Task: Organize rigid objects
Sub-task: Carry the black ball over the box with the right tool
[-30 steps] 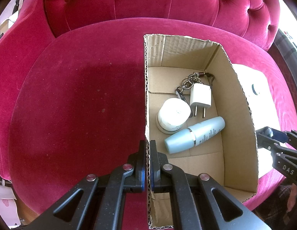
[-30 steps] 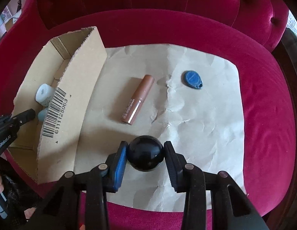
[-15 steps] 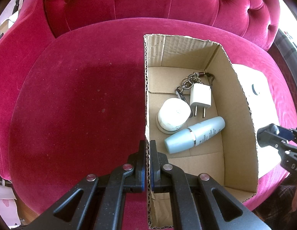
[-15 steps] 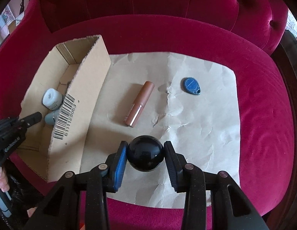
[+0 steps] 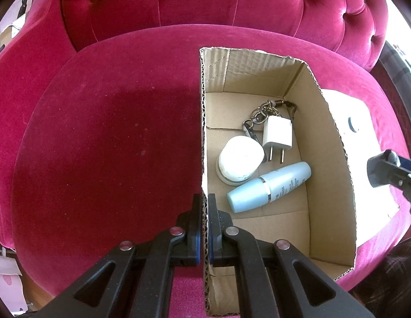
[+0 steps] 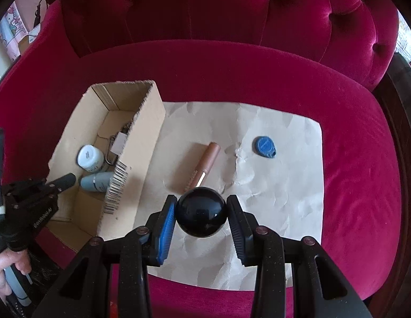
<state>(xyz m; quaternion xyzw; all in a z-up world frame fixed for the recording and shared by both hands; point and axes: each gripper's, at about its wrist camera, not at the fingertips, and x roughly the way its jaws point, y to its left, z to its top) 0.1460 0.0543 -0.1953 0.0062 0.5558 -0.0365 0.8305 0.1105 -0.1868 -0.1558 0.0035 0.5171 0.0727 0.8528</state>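
Observation:
My right gripper (image 6: 201, 210) is shut on a glossy black ball (image 6: 201, 211), held in the air above the crumpled brown paper (image 6: 271, 198). On that paper lie a brown tube (image 6: 204, 165) and a blue key fob (image 6: 265, 145). My left gripper (image 5: 204, 206) is shut on the left wall of the open cardboard box (image 5: 332, 159), near its front. Inside the box lie a white jar (image 5: 239, 160), a pale blue bottle (image 5: 269, 186), a white charger plug (image 5: 278, 136) and a metal keychain (image 5: 261, 115). The right gripper's fingertip (image 5: 383, 168) shows beyond the box's right wall.
Everything rests on the seat of a crimson velvet armchair (image 5: 99, 145) with a tufted back (image 6: 231, 8). The box (image 6: 141, 145) stands at the paper's left edge, barcode on its outer wall. A hand (image 6: 9, 273) holds the left gripper's handle at lower left.
The right gripper has risen with the black ball, so the paper, the tube and the box look smaller and farther below. The left gripper has kept still on the box wall.

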